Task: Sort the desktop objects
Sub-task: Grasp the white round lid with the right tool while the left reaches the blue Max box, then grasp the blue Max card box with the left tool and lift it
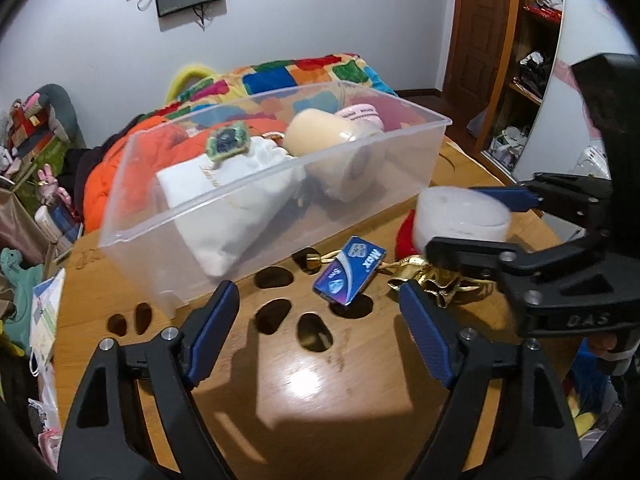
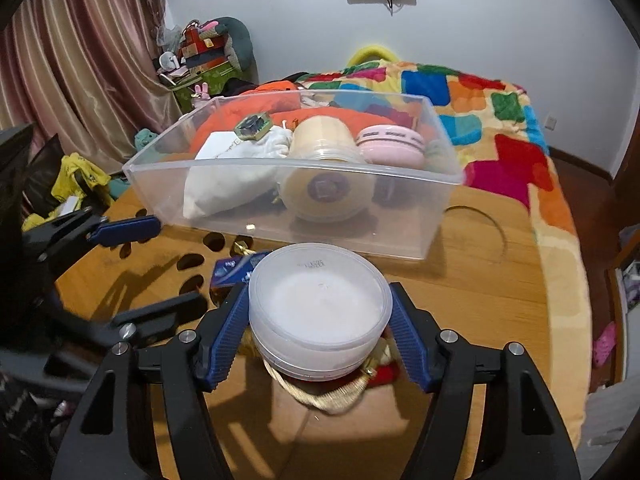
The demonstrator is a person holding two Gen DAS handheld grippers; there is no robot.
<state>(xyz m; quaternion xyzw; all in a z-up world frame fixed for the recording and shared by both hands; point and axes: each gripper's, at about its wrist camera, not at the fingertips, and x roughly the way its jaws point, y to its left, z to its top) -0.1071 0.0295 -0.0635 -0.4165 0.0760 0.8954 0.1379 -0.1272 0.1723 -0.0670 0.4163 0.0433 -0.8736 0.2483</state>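
My right gripper (image 2: 320,320) is shut on a round white lidded jar (image 2: 320,312) and holds it above the wooden table (image 2: 480,300); the jar also shows in the left wrist view (image 1: 460,216). A clear plastic bin (image 2: 440,216) stands behind it, holding a white cloth pouch (image 2: 228,184), a cream tape roll (image 2: 324,160), a pink round case (image 2: 392,144) and a small green box (image 2: 254,125). My left gripper (image 1: 316,324) is open and empty, just in front of a blue card box (image 1: 350,274) lying on the table. A gold and red pouch (image 1: 424,276) lies under the jar.
A bed with a colourful patchwork blanket (image 2: 500,120) lies behind the table. Clutter and bags (image 1: 24,240) sit to the left. The table top has dark oval cut-outs (image 1: 272,312). A wardrobe (image 1: 520,60) stands at the right.
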